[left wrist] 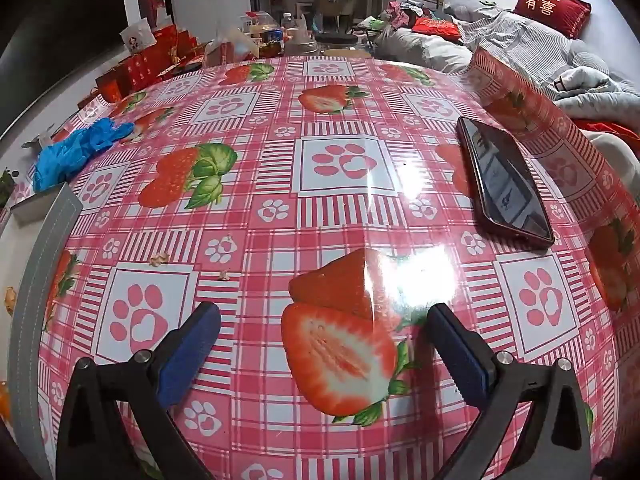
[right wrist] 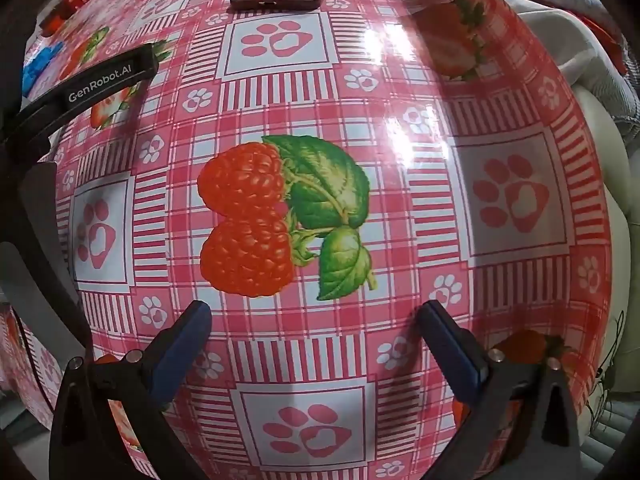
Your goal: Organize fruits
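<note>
Hanging over a glossy pink-and-white checked plastic tablecloth printed with strawberries and paw marks, the left gripper tilts forward and down with its blue-padded jaws spread as wide as they go and nothing between them but a printed cut strawberry. The right gripper points straight down at the same cloth, its blue-padded jaws equally wide apart and empty, above a printed pair of raspberries with green leaves. No real fruit can be made out on the cloth in either view; only the printed ones show. A dark smartphone in a dark red case lies flat on the cloth ahead and to the right of the left gripper, and in the right wrist view its lower end sits at the top edge. A crumpled blue disposable glove rests near the cloth's far left edge. A grey stitched band curves along the left border of the left wrist view. Beyond the table lie red gift boxes and a bed with grey bedding.
</note>
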A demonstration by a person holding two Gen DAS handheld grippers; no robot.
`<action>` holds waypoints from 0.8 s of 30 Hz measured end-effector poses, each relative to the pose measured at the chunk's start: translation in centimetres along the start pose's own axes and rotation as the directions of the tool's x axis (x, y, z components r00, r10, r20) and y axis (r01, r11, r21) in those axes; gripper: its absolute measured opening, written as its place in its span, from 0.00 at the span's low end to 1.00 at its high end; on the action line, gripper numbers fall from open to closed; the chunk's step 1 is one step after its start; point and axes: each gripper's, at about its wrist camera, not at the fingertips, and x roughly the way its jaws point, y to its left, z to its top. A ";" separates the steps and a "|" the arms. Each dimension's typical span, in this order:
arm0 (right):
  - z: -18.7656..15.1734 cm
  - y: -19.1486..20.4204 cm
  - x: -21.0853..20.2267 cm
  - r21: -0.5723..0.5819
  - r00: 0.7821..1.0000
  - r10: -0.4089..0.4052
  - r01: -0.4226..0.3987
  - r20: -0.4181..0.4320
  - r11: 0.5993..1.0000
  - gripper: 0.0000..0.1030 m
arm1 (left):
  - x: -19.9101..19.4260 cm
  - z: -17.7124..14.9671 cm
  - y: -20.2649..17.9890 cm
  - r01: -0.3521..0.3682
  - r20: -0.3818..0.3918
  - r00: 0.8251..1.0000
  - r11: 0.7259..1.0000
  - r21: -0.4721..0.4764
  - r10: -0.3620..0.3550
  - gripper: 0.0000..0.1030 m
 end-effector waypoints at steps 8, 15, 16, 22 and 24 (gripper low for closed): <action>-0.2 0.0 -0.1 0.012 1.000 -0.004 0.005 -0.029 1.000 1.00 | 0.0 0.0 0.0 0.001 0.001 1.000 1.000 -0.002 -0.001 1.00; 0.2 -0.2 0.1 0.042 0.998 -0.006 0.009 -0.061 0.999 1.00 | 0.0 0.0 0.0 0.001 0.001 1.000 1.000 -0.003 -0.001 1.00; 0.1 -0.2 0.1 0.046 0.998 -0.007 0.010 -0.062 0.999 1.00 | 0.0 0.0 0.0 0.001 0.002 1.000 1.000 -0.003 -0.001 1.00; 0.4 -0.2 0.2 0.070 0.998 -0.010 0.014 -0.067 0.997 1.00 | -0.1 0.0 0.0 0.002 0.002 1.000 1.000 -0.003 -0.002 1.00; 0.4 -0.2 0.2 0.072 0.998 -0.011 0.016 -0.066 0.997 1.00 | -0.1 0.0 0.0 0.002 0.002 1.000 1.000 -0.003 -0.002 1.00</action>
